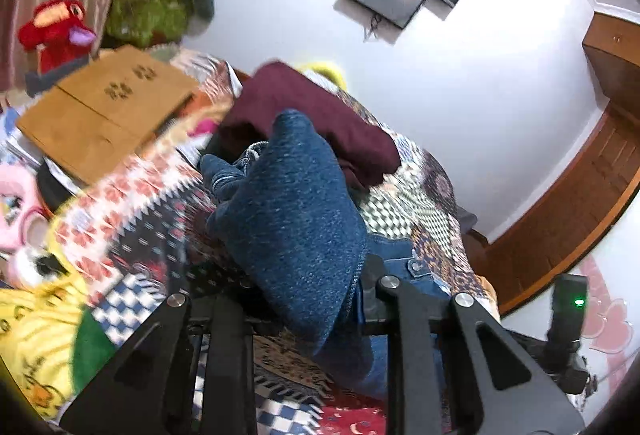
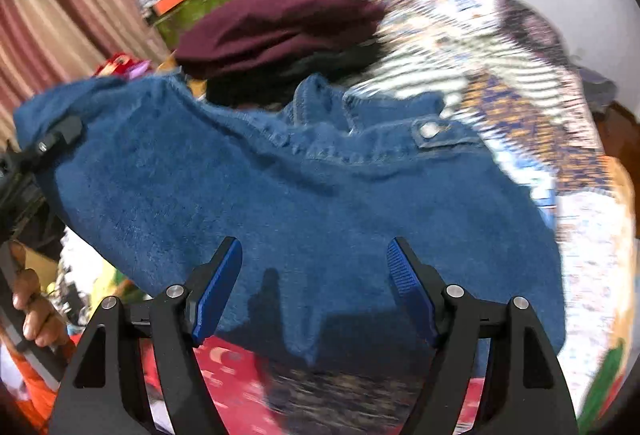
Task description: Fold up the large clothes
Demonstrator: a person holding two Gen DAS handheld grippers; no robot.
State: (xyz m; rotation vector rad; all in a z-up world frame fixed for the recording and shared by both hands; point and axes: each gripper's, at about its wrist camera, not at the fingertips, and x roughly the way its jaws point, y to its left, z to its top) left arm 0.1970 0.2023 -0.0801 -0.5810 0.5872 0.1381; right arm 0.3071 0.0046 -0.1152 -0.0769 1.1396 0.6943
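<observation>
Left wrist view: left gripper [image 1: 352, 299] is clamped on a fold of the blue denim garment [image 1: 292, 219], which is lifted off the patchwork bedspread [image 1: 152, 203]. A maroon folded garment [image 1: 316, 115] lies behind it on the bed; a cardboard box [image 1: 108, 115] sits further left.

Right wrist view: right gripper [image 2: 316, 287] has its jaws apart and empty, blue pads [image 2: 218, 291] above the denim, not touching it. One end of the denim hangs from the left gripper at frame left; a hand [image 2: 30, 307] grips that handle.
</observation>
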